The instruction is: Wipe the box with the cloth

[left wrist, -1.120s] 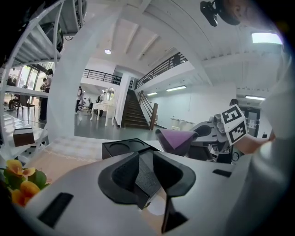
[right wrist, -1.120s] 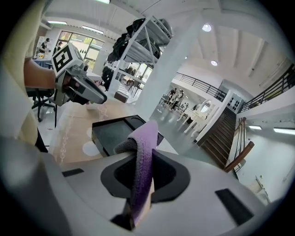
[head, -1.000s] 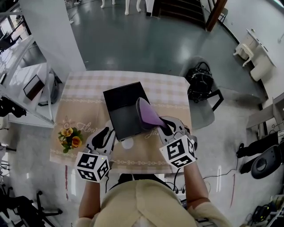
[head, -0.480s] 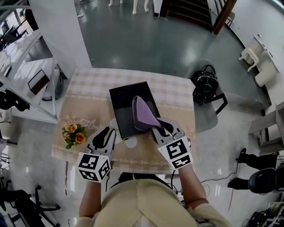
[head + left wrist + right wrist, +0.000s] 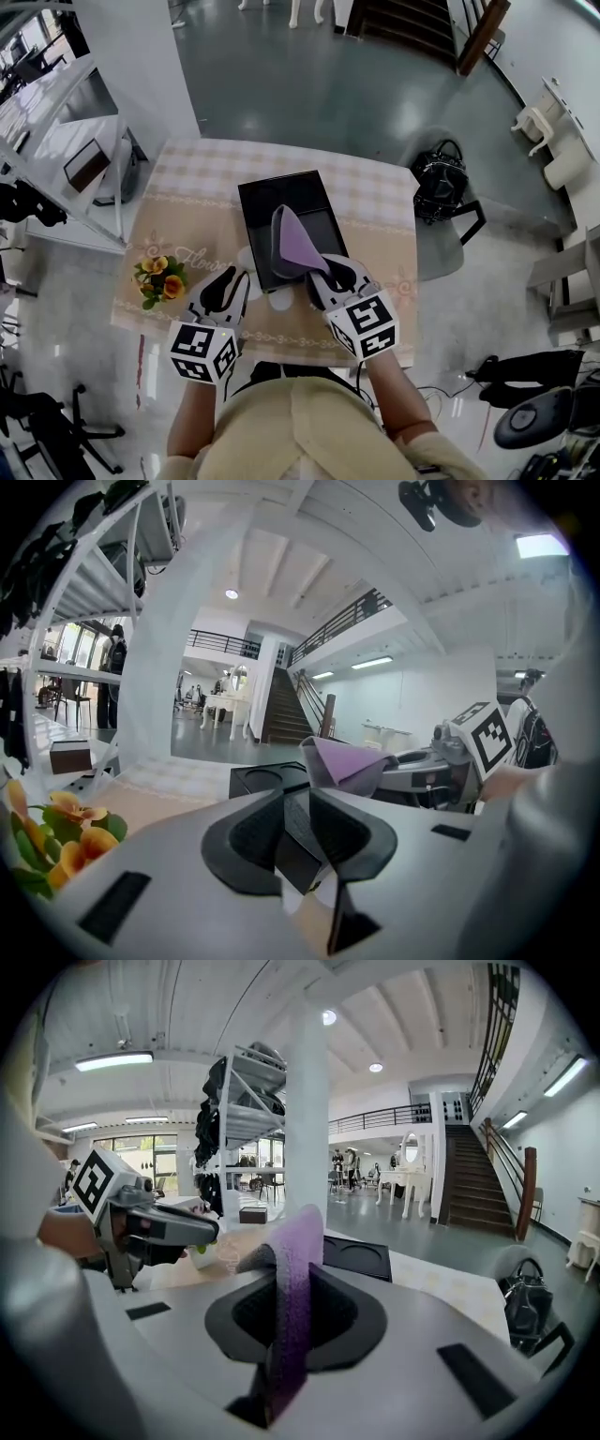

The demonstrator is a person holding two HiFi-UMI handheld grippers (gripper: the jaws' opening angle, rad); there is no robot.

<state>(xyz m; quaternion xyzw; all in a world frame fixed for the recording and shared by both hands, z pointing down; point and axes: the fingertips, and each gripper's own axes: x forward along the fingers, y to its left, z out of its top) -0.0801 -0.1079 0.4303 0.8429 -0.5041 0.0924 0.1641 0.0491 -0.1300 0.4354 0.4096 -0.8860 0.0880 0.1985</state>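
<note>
**Cloth sweeps left across the box top**

In the past second the right tongs (image 5: 314, 277), clamped on a fold of the soft purple cloth (image 5: 292, 242), have slid left along the near side of the flat black square box (image 5: 281, 199) and rolled over. The cloth now stands on edge above the middle of the box instead of lying over its right part. This looks like a wiping stroke in progress, with the far half of the lid probably still to be covered. The left tongs (image 5: 228, 284) pinch the box's near-left corner, holding it steady on the beige checked counter (image 5: 183, 211). The box lies just beyond both tongs and between them. Whether the cloth's free end presses on the lid or hangs just above it cannot be told.
</note>
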